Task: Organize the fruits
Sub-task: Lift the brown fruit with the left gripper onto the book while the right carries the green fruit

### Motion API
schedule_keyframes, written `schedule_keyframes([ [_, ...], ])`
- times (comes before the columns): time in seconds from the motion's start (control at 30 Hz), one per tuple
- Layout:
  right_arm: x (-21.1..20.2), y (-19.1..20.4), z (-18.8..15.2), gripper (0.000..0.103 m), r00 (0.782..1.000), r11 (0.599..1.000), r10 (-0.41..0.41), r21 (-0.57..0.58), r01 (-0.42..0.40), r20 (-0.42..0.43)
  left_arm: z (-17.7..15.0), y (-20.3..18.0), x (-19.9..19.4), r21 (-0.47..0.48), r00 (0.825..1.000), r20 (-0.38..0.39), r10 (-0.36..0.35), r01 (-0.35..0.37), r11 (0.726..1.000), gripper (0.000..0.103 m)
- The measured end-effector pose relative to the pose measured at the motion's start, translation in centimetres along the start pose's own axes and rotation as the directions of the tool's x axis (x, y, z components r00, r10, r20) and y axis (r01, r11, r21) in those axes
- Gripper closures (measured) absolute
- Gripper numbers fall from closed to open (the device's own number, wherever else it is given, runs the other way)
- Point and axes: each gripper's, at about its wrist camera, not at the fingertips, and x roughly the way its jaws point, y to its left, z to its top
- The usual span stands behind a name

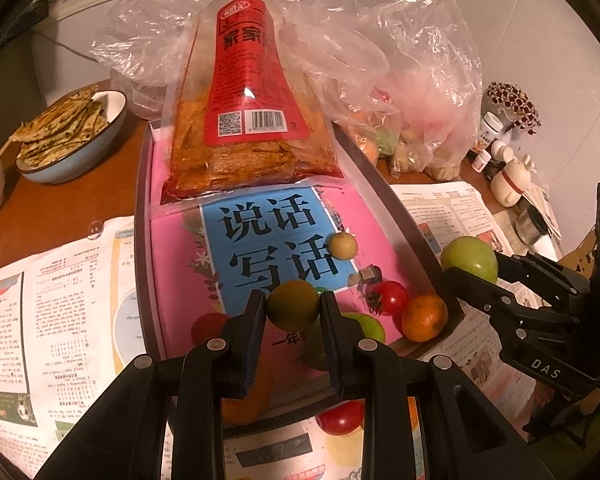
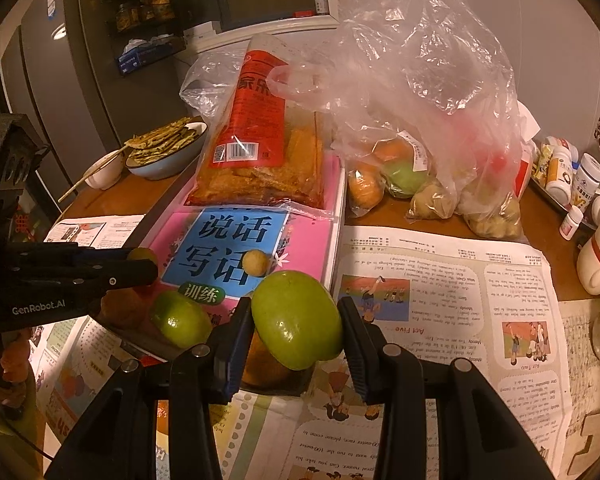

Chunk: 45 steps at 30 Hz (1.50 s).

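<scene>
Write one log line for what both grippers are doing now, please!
left hand-held gripper: shut on small round olive-green fruit | right hand-held gripper: shut on large smooth green fruit | both above pink book

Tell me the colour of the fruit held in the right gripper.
Green: the fruit in the right gripper shows best in the right wrist view.

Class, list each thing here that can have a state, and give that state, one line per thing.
left gripper: shut on a small olive-green fruit
right gripper: shut on a large green fruit
plastic bag: open at the top, fruit inside
snack packet: sealed, lying on the tray
bowl: full of flatbread
</scene>
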Motion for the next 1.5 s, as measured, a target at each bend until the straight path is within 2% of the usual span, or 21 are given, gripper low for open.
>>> schedule_keyframes([
  [0.73,3.4,-0.6,0.7,0.06,1.0,1.0,0.012,0.029,-0.011,-0.023,1.0,0.6,3.7,-0.007,0.999,-0.052,0.016,-0.016,1.0,0.075],
  [0.9,3.6,-0.4,1.0,0.06,1.0,1.0,0.0,0.019,0.0,-0.016,1.0,0.7,4.2,-0.013,0.998,-0.06,0.013,-0.014,1.0,0.075],
  [1.0,3.6,0.0,1.2,0.06,1.0,1.0,0.021,0.01,-0.021,-0.002,1.0,0.7,4.5,-0.015,0.998,-0.066,0.011,-0.012,1.0,0.075],
  [1.5,5.2,1.1,0.8,0.06,0.999,0.999,-0.006,-0.032,0.005,-0.037,0.9,0.8,5.2,-0.02,0.997,-0.08,0.005,-0.006,1.0,0.075],
])
